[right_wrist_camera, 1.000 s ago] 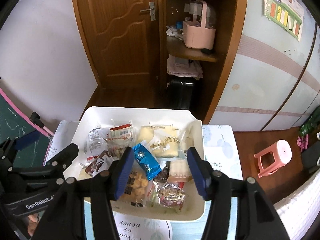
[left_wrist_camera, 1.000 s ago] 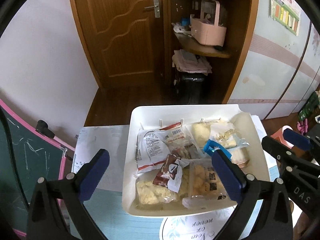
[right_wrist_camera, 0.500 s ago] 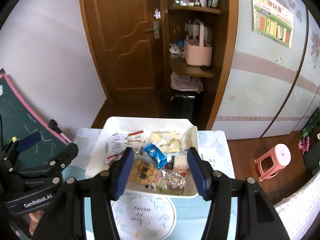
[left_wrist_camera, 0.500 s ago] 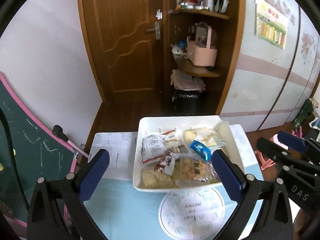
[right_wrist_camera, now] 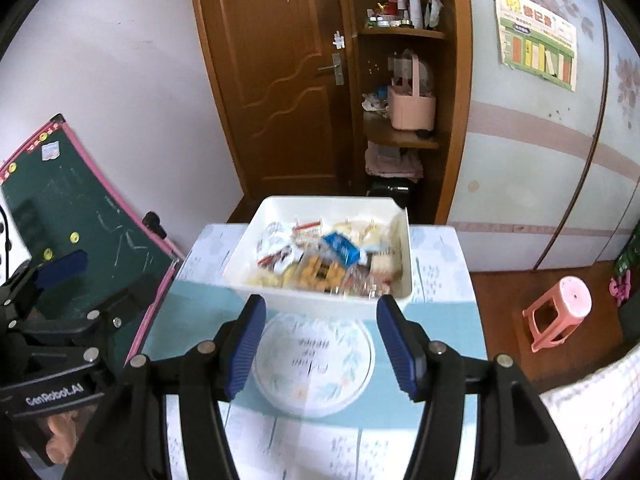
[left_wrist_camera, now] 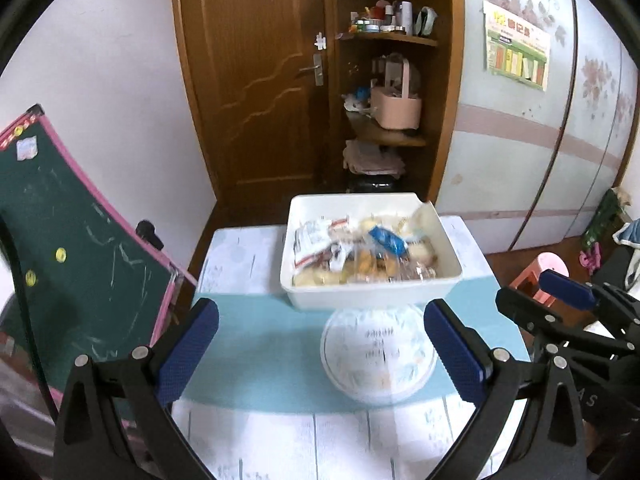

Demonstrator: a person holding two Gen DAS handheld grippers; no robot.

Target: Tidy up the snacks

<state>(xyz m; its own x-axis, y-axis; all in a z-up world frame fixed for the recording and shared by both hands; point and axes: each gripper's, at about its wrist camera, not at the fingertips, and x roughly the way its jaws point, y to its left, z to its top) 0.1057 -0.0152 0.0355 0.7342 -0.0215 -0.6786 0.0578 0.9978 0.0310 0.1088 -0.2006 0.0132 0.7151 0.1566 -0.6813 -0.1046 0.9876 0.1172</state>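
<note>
In the white bin point(right_wrist_camera: 320, 300), the blurred snacks point(right_wrist_camera: 324, 264) overlap, labels unreadable.

Left black two-finger gripper point(left_wrist_camera: 321, 350): blue knurled rubber pads point(left_wrist_camera: 187, 351), silver pivot screws. Right black two-finger gripper point(right_wrist_camera: 321, 346): blue ribbed pads point(right_wrist_camera: 245, 346), matching screws. White "GenRobot.AI" lettering on the left unit's body, seen at 8 o'clock in the right wrist view. Letters "AS" on the right unit.
</note>
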